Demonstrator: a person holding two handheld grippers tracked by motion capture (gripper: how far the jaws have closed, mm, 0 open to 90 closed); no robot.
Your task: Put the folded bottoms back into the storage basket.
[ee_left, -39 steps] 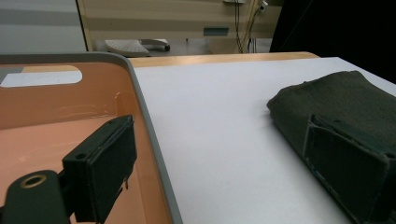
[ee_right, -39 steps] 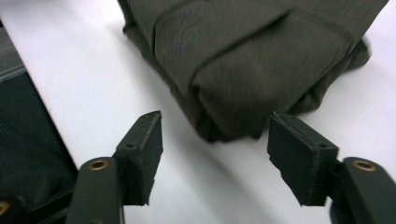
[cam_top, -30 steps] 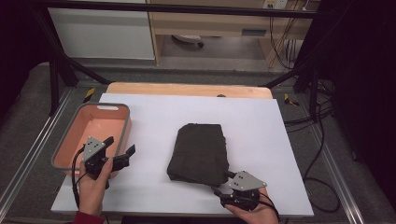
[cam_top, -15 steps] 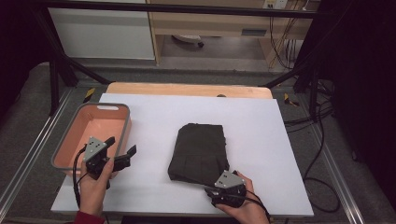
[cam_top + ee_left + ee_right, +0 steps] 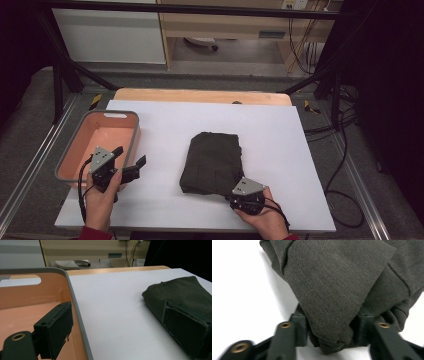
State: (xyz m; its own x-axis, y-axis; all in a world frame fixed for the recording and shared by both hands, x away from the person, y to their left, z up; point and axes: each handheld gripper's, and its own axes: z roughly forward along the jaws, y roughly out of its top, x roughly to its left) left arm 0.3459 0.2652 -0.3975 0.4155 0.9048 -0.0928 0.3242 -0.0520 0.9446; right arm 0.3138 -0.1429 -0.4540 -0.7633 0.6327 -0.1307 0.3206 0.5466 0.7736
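At my far left the salmon tray [image 5: 82, 150] with the grey rim sits on the bench [image 5: 300, 150], and it holds nothing yet. My left tool [image 5: 131, 165] hangs just beside the tray's near right corner, one jaw over the tray's inside and the other over the white sheet; its jaws are spread wide with nothing between them, so it is released and waiting. To the right of this tool, well apart from it, lies the folded dark garment [image 5: 212, 162], flat on the white surface, about in the middle of the bench. At the garment's near right corner is my right tool [image 5: 329, 327]; its jaws have just been closing, and in the right gripper view a thick bunch of the cloth fills the space between them and bulges against both pads, so I judge it is clenched on the garment. I think the work is only at its beginning: the corner is taken, but the cloth is not yet lifted and nothing is moved toward the tray. The bench is a white sheet over a wooden board [image 5: 200, 95]. Beyond my tools I see a grey floor, a white cabinet [image 5: 110, 35], a wooden shelf unit, and at the far right black cables [image 5: 345, 130] and darkness.
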